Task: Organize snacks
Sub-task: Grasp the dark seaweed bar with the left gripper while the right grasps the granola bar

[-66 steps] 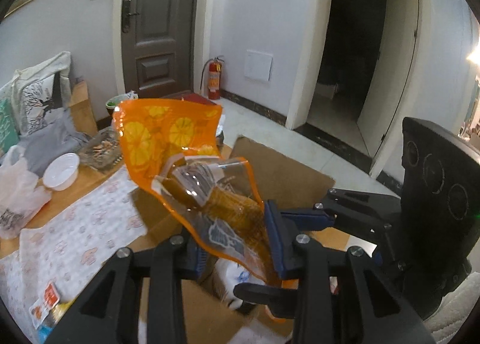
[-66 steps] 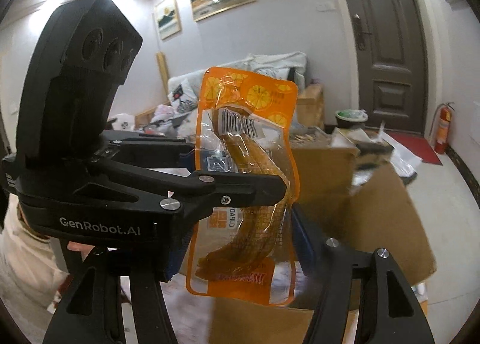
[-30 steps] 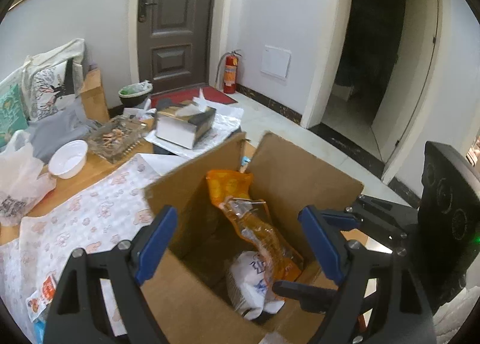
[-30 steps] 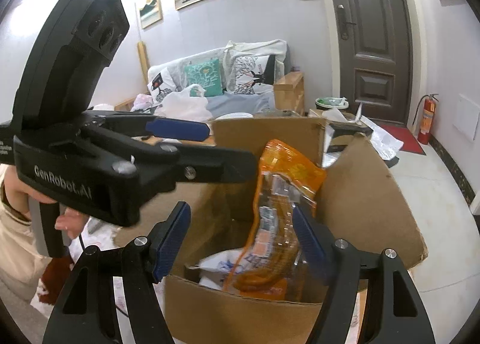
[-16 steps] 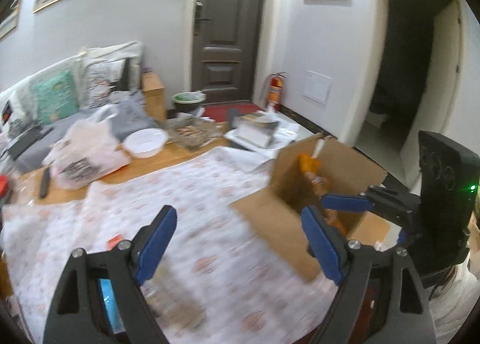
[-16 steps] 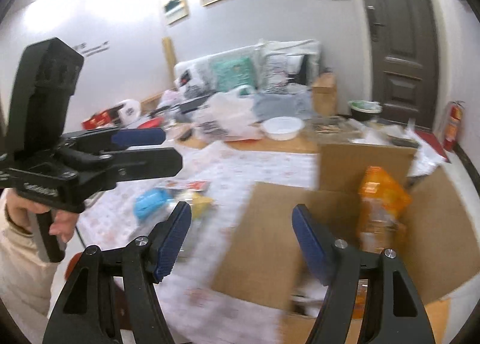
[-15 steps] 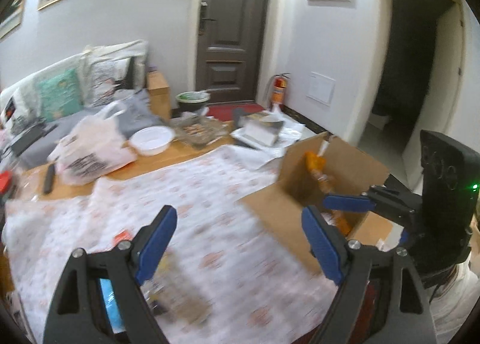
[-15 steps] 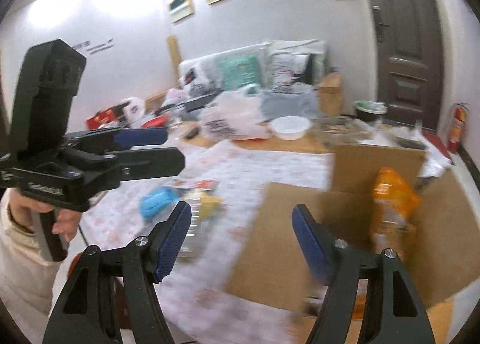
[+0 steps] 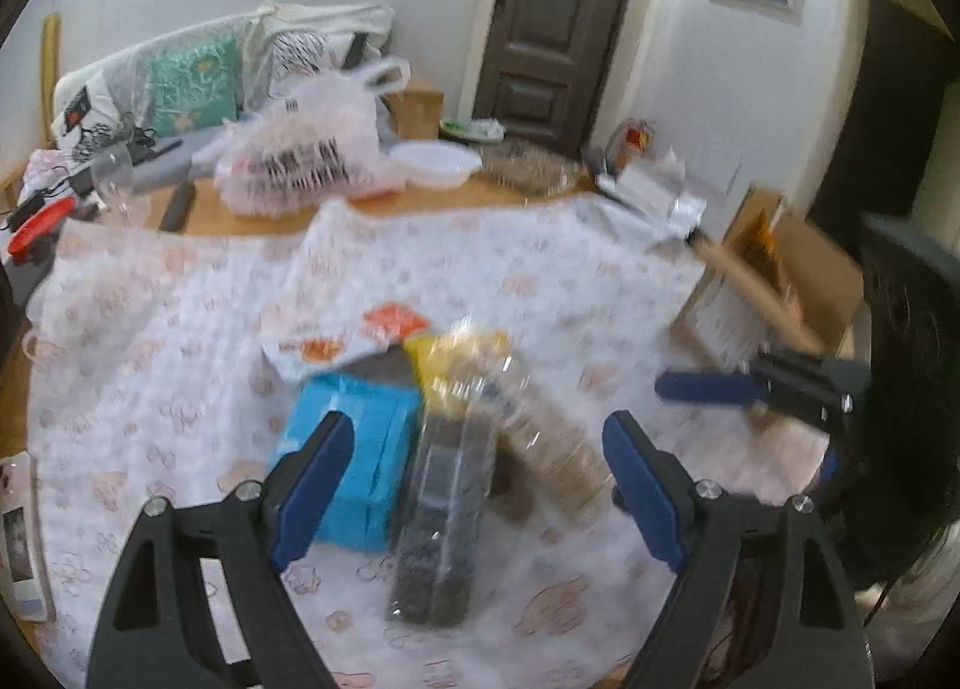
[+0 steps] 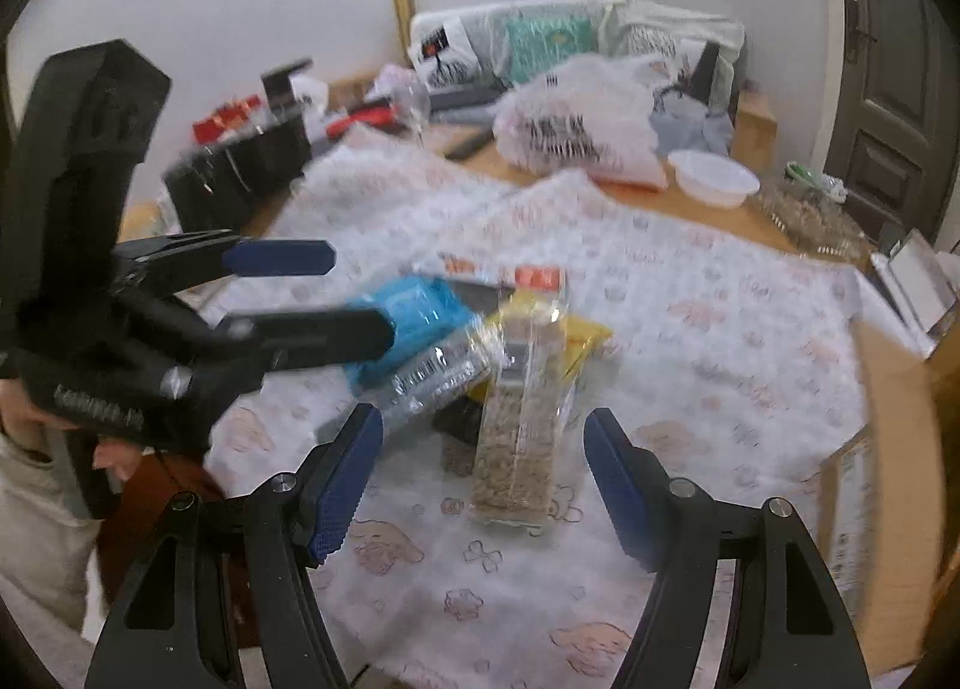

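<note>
A pile of snack packets lies on the flowered tablecloth (image 9: 180,329): a blue packet (image 9: 354,449), a clear packet of dark seeds (image 9: 444,515), a clear packet of tan seeds (image 10: 519,437), a yellow packet (image 10: 582,341) and a white-and-orange one (image 9: 336,341). My left gripper (image 9: 477,485) hangs open above the dark-seed and blue packets. My right gripper (image 10: 483,485) is open too, framing the tan-seed packet from above. Neither holds anything. The cardboard box (image 9: 780,281) stands at the table's right end, with an orange packet (image 9: 762,233) blurred inside it.
At the table's far side sit a white plastic bag (image 9: 306,155), a white bowl (image 9: 435,161), a glass tray (image 9: 528,173) and a wine glass (image 9: 117,173). A black case (image 10: 240,173) stands far left. Behind are a sofa with cushions and a dark door.
Both grippers let go of the orange packet into the box, then swung left and down, away from the box, to hover over the snack pile. Both stayed open.
</note>
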Motion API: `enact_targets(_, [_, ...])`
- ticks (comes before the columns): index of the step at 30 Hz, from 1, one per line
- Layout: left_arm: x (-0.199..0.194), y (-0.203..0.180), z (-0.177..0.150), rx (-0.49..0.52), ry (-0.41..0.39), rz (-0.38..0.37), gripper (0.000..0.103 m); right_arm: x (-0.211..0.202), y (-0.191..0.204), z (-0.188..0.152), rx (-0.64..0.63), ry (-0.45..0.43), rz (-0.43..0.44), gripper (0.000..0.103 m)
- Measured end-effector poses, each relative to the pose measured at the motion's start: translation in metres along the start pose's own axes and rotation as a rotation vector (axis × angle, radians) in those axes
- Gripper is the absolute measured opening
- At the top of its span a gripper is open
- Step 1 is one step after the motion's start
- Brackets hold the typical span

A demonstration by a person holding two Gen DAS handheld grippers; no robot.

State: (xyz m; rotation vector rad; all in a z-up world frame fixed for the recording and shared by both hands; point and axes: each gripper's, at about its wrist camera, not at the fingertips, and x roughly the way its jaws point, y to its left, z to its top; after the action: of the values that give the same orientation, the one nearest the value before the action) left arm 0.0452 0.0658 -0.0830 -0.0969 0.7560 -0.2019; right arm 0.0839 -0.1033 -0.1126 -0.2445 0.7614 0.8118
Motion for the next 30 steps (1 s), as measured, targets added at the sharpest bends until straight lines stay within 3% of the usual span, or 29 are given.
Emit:
enact_targets(3, [0.018, 0.009, -0.017, -0.005, 0.044, -0.033, 0.078, 0.025, 0.001, -0.009, -0.013, 0.042, -0.044, 0.066])
enact_targets(6, [0.032, 0.013, -0.028, -0.001, 0.076, -0.058, 0.065, 0.048, 0.001, -0.017, -0.023, 0.073, -0.074, 0.066])
enact_targets(9, [0.032, 0.012, -0.032, 0.036, 0.061, -0.056, 0.063, 0.059, -0.002, -0.019, -0.031, 0.073, -0.105, 0.064])
enact_targets(11, [0.030, 0.013, -0.034, 0.040, 0.058, -0.060, 0.062, 0.064, -0.004, -0.018, -0.029, 0.077, -0.116, 0.052])
enact_targets(12, [0.030, 0.014, -0.034, 0.039, 0.057, -0.063, 0.061, 0.067, -0.006, -0.018, -0.025, 0.088, -0.122, 0.037])
enact_targets(15, [0.031, 0.015, -0.040, 0.038, 0.079, -0.059, 0.052, 0.062, -0.008, -0.021, -0.018, 0.081, -0.123, 0.037])
enact_targets(19, [0.036, 0.012, -0.047, 0.057, 0.101, -0.044, 0.051, 0.051, -0.012, -0.029, 0.014, 0.070, -0.117, 0.037])
enact_targets(26, [0.039, 0.002, -0.051, 0.099, 0.106, -0.005, 0.051, 0.036, -0.021, -0.057, 0.057, 0.141, -0.108, 0.037])
enact_targets(30, [0.047, -0.008, -0.058, 0.121, 0.169, -0.065, 0.048, 0.024, -0.032, -0.072, 0.096, 0.151, -0.138, 0.037])
